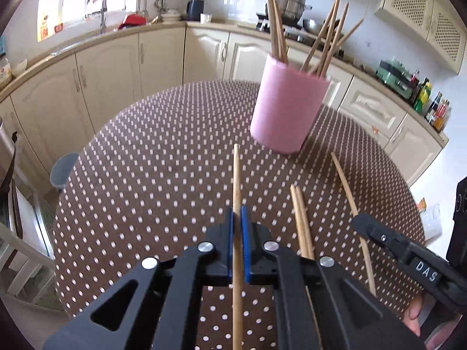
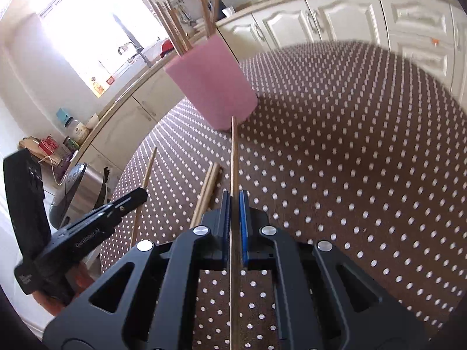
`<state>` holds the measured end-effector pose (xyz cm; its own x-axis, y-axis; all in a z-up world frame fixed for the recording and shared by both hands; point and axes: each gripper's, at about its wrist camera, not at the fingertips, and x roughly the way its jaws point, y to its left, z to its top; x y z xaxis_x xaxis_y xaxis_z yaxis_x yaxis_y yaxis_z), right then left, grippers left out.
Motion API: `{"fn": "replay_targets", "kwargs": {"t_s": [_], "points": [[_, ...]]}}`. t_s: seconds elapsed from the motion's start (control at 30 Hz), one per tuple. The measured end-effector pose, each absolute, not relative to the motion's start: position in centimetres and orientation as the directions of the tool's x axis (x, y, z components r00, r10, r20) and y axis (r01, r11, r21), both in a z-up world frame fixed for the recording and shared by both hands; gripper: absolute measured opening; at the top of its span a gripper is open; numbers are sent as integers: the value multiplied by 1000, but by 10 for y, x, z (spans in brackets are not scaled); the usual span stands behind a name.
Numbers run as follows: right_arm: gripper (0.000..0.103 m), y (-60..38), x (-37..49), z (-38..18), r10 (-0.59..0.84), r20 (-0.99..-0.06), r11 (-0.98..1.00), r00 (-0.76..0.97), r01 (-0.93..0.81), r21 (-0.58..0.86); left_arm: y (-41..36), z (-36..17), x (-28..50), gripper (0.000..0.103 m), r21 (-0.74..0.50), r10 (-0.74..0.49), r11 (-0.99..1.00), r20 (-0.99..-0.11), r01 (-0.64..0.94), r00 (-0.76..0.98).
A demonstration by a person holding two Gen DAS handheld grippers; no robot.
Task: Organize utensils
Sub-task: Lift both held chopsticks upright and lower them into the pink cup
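Note:
A pink holder (image 1: 287, 108) with several wooden chopsticks (image 1: 275, 20) stands on the dotted brown tablecloth (image 1: 151, 151). My left gripper (image 1: 237, 213) is shut on one chopstick (image 1: 236, 175) that points toward the holder. My right gripper (image 2: 233, 198) is shut on another chopstick (image 2: 233, 151), its tip near the base of the holder (image 2: 210, 81). Two chopsticks (image 1: 300, 218) lie side by side on the cloth between the grippers; they also show in the right wrist view (image 2: 208, 186). The right gripper (image 1: 408, 250) shows at the right of the left wrist view.
Cream kitchen cabinets (image 1: 116, 67) and a counter with a sink ring the table. A stove with pots (image 1: 289, 5) and bottles (image 1: 435, 108) sit beyond. A grey stool (image 1: 62, 170) stands left of the table. A rice cooker (image 2: 78, 192) sits at the left.

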<state>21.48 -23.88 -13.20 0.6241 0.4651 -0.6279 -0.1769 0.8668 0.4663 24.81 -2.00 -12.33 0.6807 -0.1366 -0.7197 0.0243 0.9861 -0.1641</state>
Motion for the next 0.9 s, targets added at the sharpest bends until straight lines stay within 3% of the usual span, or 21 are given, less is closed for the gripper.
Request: {"fn": "replay_targets", "kwargs": {"t_s": [0.33,0.53,0.9], "points": [[7,-230,213,-81,425,-550,890,719,-220,399,-28,-65,239,6,-182,-162,981,-581,66,798],[7,-234,215,-53,423,-492,887,760,-239,394,-37,-29,229,6,-130,-142,987,-493,89,858],[7,-240,219,12,391,-360,897,847,-264,355,-46,17,233,6,-103,-112,992,-393,77,912]]}}
